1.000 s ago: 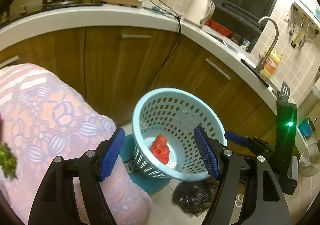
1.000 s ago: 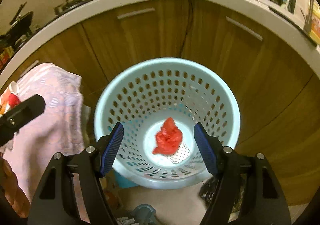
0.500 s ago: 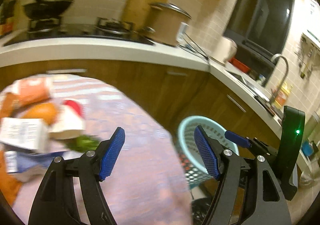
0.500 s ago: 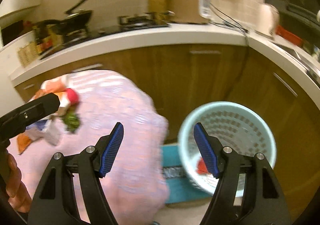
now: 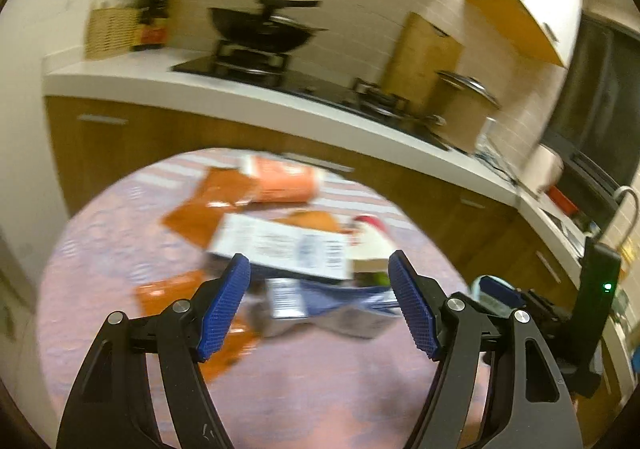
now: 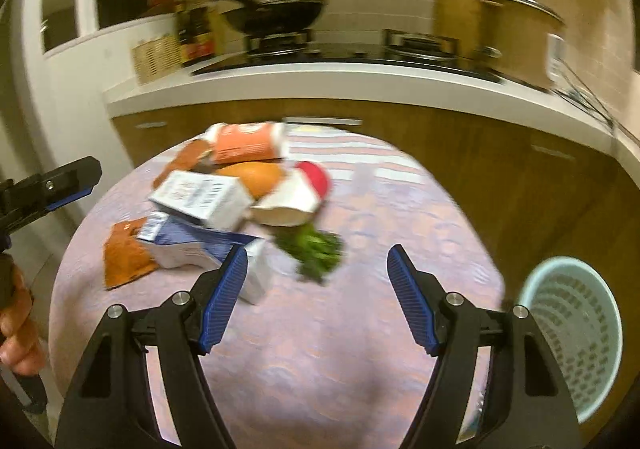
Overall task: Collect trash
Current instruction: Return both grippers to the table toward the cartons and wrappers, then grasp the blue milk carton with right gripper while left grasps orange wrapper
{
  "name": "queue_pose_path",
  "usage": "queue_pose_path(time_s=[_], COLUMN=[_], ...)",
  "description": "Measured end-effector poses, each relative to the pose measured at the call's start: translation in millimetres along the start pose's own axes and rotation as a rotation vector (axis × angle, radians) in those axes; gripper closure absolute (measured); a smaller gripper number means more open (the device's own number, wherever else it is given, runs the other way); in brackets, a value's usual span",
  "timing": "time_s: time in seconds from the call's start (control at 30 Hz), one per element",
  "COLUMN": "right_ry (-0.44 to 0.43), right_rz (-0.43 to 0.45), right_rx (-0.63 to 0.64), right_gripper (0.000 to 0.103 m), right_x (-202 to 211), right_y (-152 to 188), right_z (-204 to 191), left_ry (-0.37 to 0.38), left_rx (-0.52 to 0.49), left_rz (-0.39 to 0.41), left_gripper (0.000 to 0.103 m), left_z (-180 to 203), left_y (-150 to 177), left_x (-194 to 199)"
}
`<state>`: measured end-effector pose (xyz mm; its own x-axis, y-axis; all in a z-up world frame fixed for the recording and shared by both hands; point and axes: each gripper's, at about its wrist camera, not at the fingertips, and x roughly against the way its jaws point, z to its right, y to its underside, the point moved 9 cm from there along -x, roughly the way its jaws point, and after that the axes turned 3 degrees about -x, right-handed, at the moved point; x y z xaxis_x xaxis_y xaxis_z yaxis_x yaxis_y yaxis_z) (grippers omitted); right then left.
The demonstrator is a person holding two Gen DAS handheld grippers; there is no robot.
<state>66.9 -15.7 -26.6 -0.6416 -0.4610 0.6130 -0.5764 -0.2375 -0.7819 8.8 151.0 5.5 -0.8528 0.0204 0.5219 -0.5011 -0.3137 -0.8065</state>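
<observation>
Left wrist view, blurred. Left gripper [image 5: 318, 305] spread wide, nothing between the blue pads [image 5: 224, 307], hanging above a round desk [image 5: 320, 389] under a pink patterned cloth. Trash heaped on the far half of the desk: an orange packet [image 5: 282, 183] farthest, flat orange wrappers [image 5: 192, 217] to its left and nearer, a white carton [image 5: 280, 245] with printed text lying across the middle, a blue-and-white carton [image 5: 332, 301] just nearer, seen between the pads. A white paper cup with a red end [image 5: 370, 237] to the right of the white carton. Behind the desk, wooden cabinets and a white worktop with a black wok [image 5: 260, 33] on a stove. At the right edge, part of the other gripper with a green light [image 5: 608, 286].

Right wrist view, also soft. Right gripper [image 6: 316, 297] wide too, empty, above the near part of the same desk [image 6: 320, 349]. Trash grouped far and left: orange packet [image 6: 248, 143] at the far side, white carton [image 6: 200, 199] resting on the blue-and-white carton [image 6: 188, 245], orange wrapper [image 6: 126, 257] at the left, paper cup [image 6: 292, 201] on its side, a bunch of green leaves [image 6: 316, 249] nearest the gripper, beside the cup. Pale blue perforated basket [image 6: 572, 329] on the floor to the right of the desk, well apart from the heap; contents impossible to tell. At the left edge, a hand [image 6: 18, 325] gripping the handle of the left gripper.
</observation>
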Motion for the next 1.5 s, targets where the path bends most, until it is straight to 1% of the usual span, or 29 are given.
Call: queue_pose_path(time_s=[0.1, 0.17, 0.23, 0.3, 0.4, 0.47, 0.57, 0.63, 0.73, 0.83, 0.9, 0.97, 1.0, 1.03, 1.17, 1.27, 1.33, 1.37, 1.43, 1.47, 1.5], right_ry=[-0.034, -0.052, -0.072, -0.088, -0.159, -0.169, -0.173, -0.160, -0.131, -0.142, -0.176, -0.232, -0.263, -0.269, -0.239, -0.263, -0.258, -0.256, -0.246, -0.239, -0.231], right_rz=[-0.003, -0.012, -0.024, -0.047, -0.093, -0.121, -0.150, -0.162, -0.185, -0.217, -0.231, -0.248, -0.260, -0.260, -0.241, -0.257, -0.263, -0.269, -0.257, -0.240, -0.220], right_rx=[0.066, 0.099, 0.117, 0.130, 0.158, 0.180, 0.217, 0.232, 0.238, 0.209, 0.201, 0.204, 0.217, 0.236, 0.277, 0.247, 0.234, 0.230, 0.229, 0.234, 0.240], right_gripper=[0.034, 0.034, 0.034, 0.034, 0.034, 0.034, 0.034, 0.036, 0.052, 0.060, 0.061, 0.061, 0.061, 0.061, 0.061, 0.061, 0.061, 0.068, 0.068, 0.068, 0.068], right_x=[-15.0, -26.2, -37.3, -49.9, -64.3, -72.9, -81.0, -83.4, -81.6, -75.6, -65.3, -56.2, -52.0, -49.9, -54.9, -67.1, -73.5, -76.3, -76.0, -72.2, -66.6], right_y=[-2.7, -3.0, -3.7, -4.3, -0.6, 3.1, 11.7, 17.1, 25.7, 33.0, 40.3, 48.4, 53.9, 56.7, 54.0, 48.9, 47.7, 48.3, 48.1, 47.9, 47.3], right_z=[-25.9, -36.9, -42.1, -45.0, -53.7, -60.0, -70.3, -74.6, -77.5, -79.1, -87.0, -98.2, -106.2, -112.0, -122.1, -125.4, -124.7, -124.5, -122.6, -121.0, -118.8], left_ry=[-0.059, -0.104, -0.129, -0.147, -0.164, -0.168, -0.168, -0.162, -0.159, -0.150, -0.147, -0.145, -0.145, -0.144, -0.144, -0.148, -0.151, -0.154, -0.161, -0.165, -0.174], left_rx=[0.027, 0.050, 0.073, 0.091, 0.107, 0.114, 0.129, 0.140, 0.142, 0.141, 0.142, 0.148, 0.152, 0.158, 0.165, 0.160, 0.157, 0.151, 0.144, 0.141, 0.136], left_rz=[-0.016, -0.040, -0.064, -0.083, -0.108, -0.120, -0.133, -0.139, -0.146, -0.152, -0.156, -0.158, -0.159, -0.161, -0.162, -0.168, -0.178, -0.188, -0.204, -0.212, -0.221], left_gripper=[0.033, 0.033, 0.033, 0.033, 0.033, 0.033, 0.033, 0.033, 0.033, 0.033, 0.033, 0.033, 0.033, 0.033, 0.033, 0.033, 0.033, 0.033, 0.033, 0.031, 0.026], left_z=[-33.9, -58.0, -75.7, -88.2, -101.7, -107.9, -113.9, -115.7, -116.1, -114.9, -114.8, -116.0, -116.9, -117.9, -119.4, -118.1, -116.9, -115.1, -112.7, -111.3, -109.4], left_y=[8.0, 16.6, 24.0, 31.4, 40.7, 46.2, 52.3, 55.7, 59.3, 62.3, 64.2, 65.6, 66.3, 67.0, 67.9, 68.5, 69.8, 70.9, 73.4, 74.2, 75.1], left_x=[1.8, -1.0, -3.5, -6.4, -10.3, -11.8, -13.9, -14.0, -16.0, -17.0, -17.8, -17.8, -17.8, -17.7, -16.9, -16.8, -17.9, -19.0, -21.3, -22.5, -24.4])
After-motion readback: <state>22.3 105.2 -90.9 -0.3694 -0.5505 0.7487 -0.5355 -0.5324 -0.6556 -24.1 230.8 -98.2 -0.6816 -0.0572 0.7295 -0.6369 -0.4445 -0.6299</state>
